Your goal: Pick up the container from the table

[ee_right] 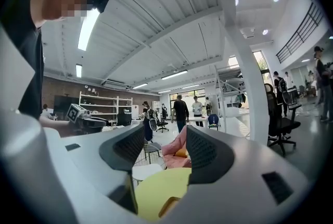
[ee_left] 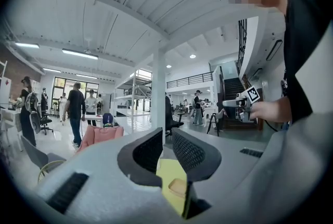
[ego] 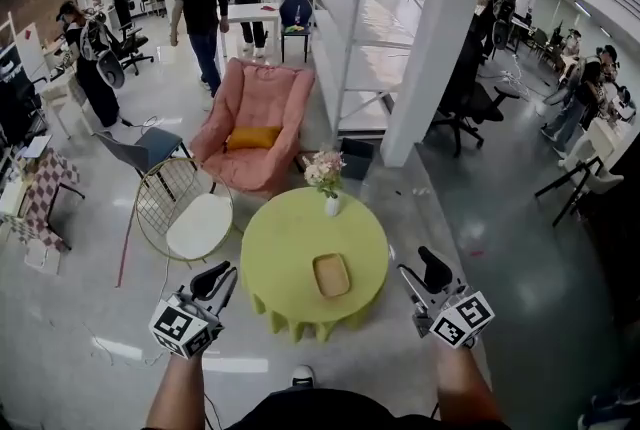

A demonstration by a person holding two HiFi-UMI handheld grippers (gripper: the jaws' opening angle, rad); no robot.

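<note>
Reach stage: both tongs are open and short of the round worktop.

Head view: the tan container (ego: 331, 275) lies flat on the yellow-green worktop (ego: 285, 243), right of its centre. A vase of flowers (ego: 326, 183) stands at the far edge. The left tongs (ego: 222, 276) and right tongs (ego: 418, 274) hover off the near sides, touching nothing. Left gripper view: the jaws stand apart and empty, with the container low between them. Right gripper view: the jaws are likewise apart and empty, and the container's corner shows low in the gap. Next, one pair likely must descend to the container's rim and close on it.
</note>
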